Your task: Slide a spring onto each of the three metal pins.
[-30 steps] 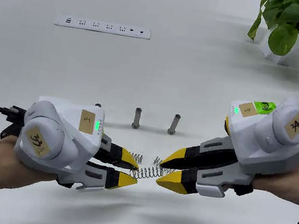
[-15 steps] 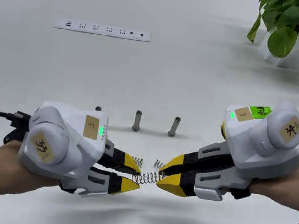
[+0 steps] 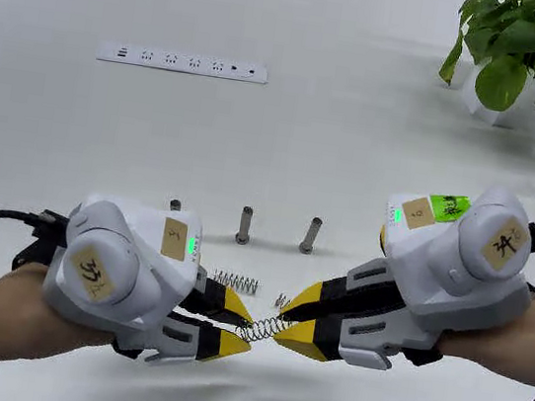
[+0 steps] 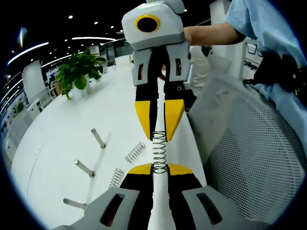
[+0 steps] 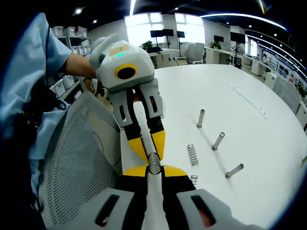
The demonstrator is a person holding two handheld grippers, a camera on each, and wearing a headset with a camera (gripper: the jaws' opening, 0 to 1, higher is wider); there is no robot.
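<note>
Three short metal pins stand in a row on the white table [image 3: 175,206] [image 3: 244,225] [image 3: 310,235]. A thin wire spring [image 3: 264,328] spans the gap between my two grippers, just above the table's near edge. My left gripper [image 3: 235,328] is shut on its left end, and in the left gripper view that end sits between my yellow tips [image 4: 158,168]. My right gripper [image 3: 293,316] is shut on the other end [image 5: 153,164]. A second spring [image 3: 235,281] lies flat in front of the pins. A third, shorter one [image 3: 280,300] lies beside it.
A white power strip [image 3: 182,62] lies at the back of the table. A potted green plant [image 3: 528,48] stands at the back right. A mesh chair back [image 4: 249,143] is close behind the near table edge. Cables trail from both grippers.
The two grippers have drawn closer together, so the stretch of held spring between their tips is shorter. The left gripper has shifted, uncovering the spring lying on the table.
</note>
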